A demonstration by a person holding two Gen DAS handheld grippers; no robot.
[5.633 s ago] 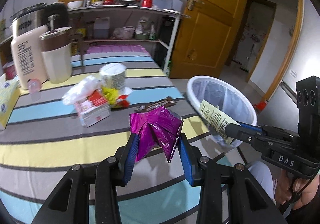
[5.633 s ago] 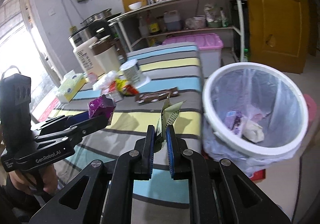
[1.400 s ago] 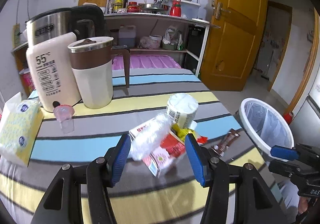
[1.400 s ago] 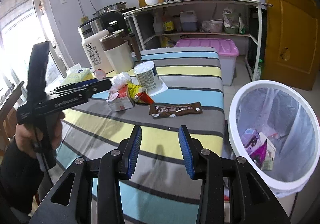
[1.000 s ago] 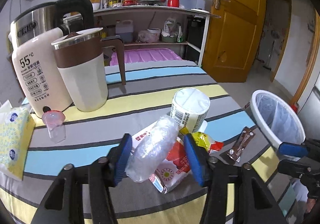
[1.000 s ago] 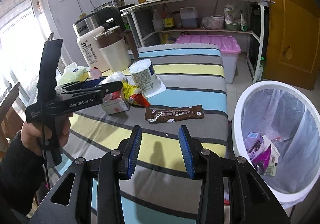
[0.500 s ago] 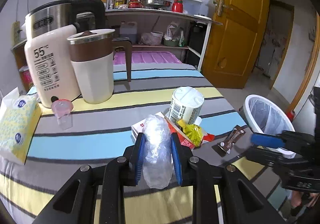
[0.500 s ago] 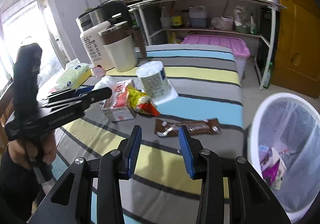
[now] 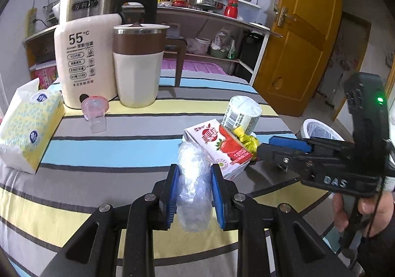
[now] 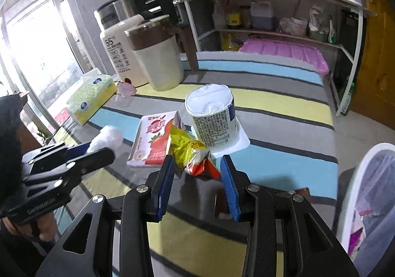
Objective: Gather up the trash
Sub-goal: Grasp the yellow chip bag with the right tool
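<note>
Striped cloth in grey, yellow and pale blue bands covers the table (image 9: 103, 153), which fills the lower half of both views. Upper left of the left wrist view: a cream kettle (image 9: 84, 62) marked "55" stands beside a cream and brown jug (image 9: 138, 67); a tissue pack (image 9: 27, 126) lies at the left edge, and a small pink-rimmed cup (image 9: 95, 112) sits in front of the kettle. Behind the table, a metal shelf rack (image 10: 271, 5) carries bottles, bowls and pans, a pink bin lid (image 10: 284, 53) shows below it, and an orange wooden door (image 9: 301, 37) stands at the right. Lower centre of the left wrist view: the left gripper (image 9: 193, 193) is clenched on a crumpled clear plastic wrapper (image 9: 193, 185). Just right of it lie a red strawberry milk carton (image 9: 219, 146) and an upturned white cup (image 9: 242, 112). Centre of the right wrist view: the right gripper (image 10: 197, 183) is spread wide, its blue pads (image 10: 164, 183) on either side of a yellow and red snack bag (image 10: 191, 151) without pressing it. A white bin (image 10: 365, 202) holding trash occupies the lower right.
</note>
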